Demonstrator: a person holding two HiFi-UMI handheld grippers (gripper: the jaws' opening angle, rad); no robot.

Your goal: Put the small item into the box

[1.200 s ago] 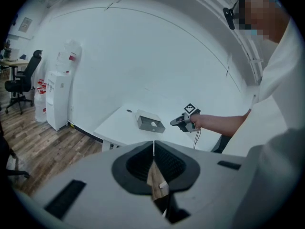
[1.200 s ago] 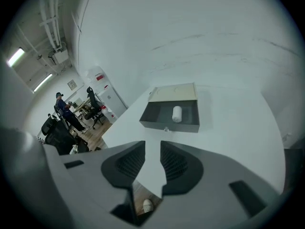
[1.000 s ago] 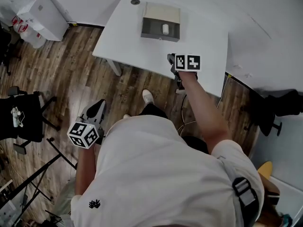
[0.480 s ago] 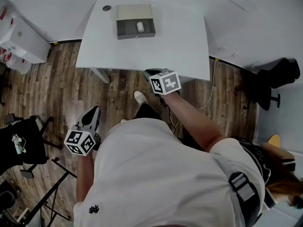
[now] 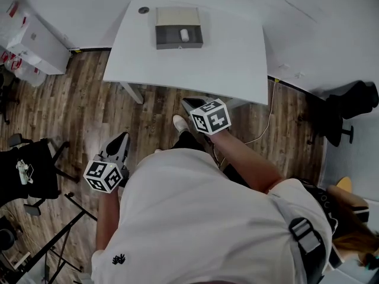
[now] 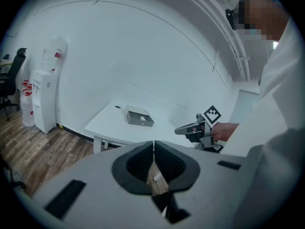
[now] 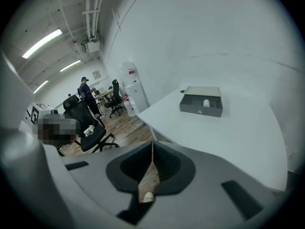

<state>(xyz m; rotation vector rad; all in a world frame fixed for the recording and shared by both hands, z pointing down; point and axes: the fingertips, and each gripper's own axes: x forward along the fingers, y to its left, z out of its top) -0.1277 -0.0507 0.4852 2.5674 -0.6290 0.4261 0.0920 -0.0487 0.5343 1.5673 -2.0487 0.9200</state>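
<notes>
Eyes on the small item (image 5: 185, 35): a little white oblong lying inside the box (image 5: 179, 45). Its long axis runs near to far, one end toward the back wall and the other toward me. It sits a touch right of the middle of the open part, and it's all I can see in there.

The box is a low grey one on the far side of the white table (image 5: 231, 58), left of centre. Its near half is open and dark inside, and a pale panel covers its far half. A small dark disc (image 5: 143, 9) lies on the table just beyond the box's far left corner.

The right gripper (image 5: 190, 103) hangs just off the table's near edge, over the wood floor (image 5: 77, 99). Its jaws have just been closing and now press together with nothing between them. The left gripper (image 5: 122, 138) is down at the near left, well apart from the table, clenched and empty too. Each carries a cube of black-and-white square markers.

The red labels on the white cabinet (image 5: 41, 37) at the far left are too small for me to read.
</notes>
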